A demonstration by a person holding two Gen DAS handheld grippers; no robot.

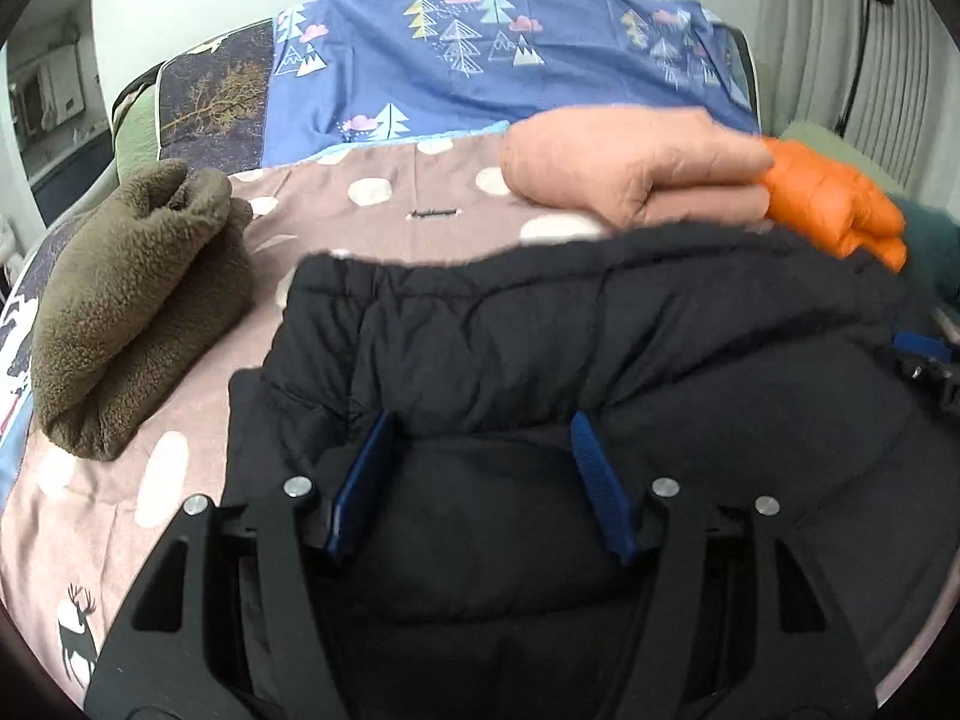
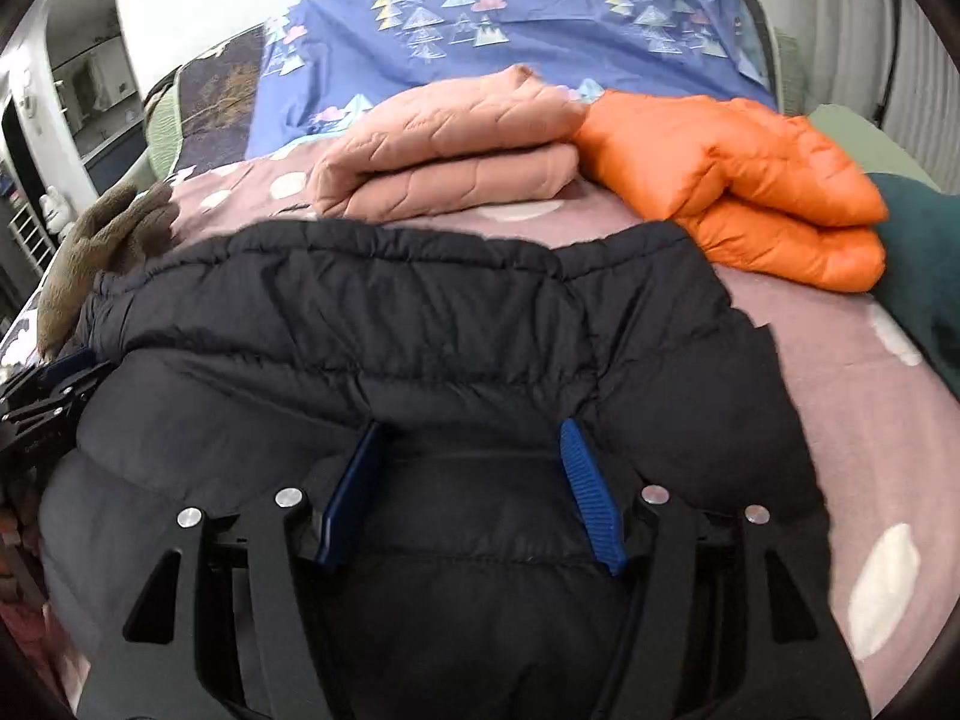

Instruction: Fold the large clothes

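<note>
A black puffer jacket (image 1: pixel 600 360) lies spread across the near part of a bed covered by a pink spotted sheet (image 1: pixel 390 192). In the left wrist view the left gripper (image 1: pixel 480 426) stands over the jacket with its jaws spread wide; the blue pads (image 1: pixel 600 480) sit on either side of a puffed panel, and the fabric lies between and under them, though whether the pads touch it cannot be told. The right wrist view shows the same for the right gripper (image 2: pixel 471 432): jaws released and wide, black padding filling the gap between its blue pads (image 2: pixel 591 492), nothing pinched. The jacket's gathered hem (image 2: pixel 390 252) runs left to right just beyond both grippers.

On the far side of the bed lie a folded peach quilted jacket (image 2: pixel 444 162) and, to its right and touching it, a folded orange puffer jacket (image 2: pixel 750 180). A folded brown fleece (image 1: pixel 132 300) rests at the left, near the black jacket's left edge. A dark teal fabric (image 2: pixel 924 276) is cut off at the right border. A blue tree-print pillow (image 1: pixel 480 60) lies farthest away.

The near part of the black jacket is hidden beneath the gripper frames, and its sleeves cannot be made out. Each gripper shows only as a dark cut-off fragment at the edge of the other's view.
</note>
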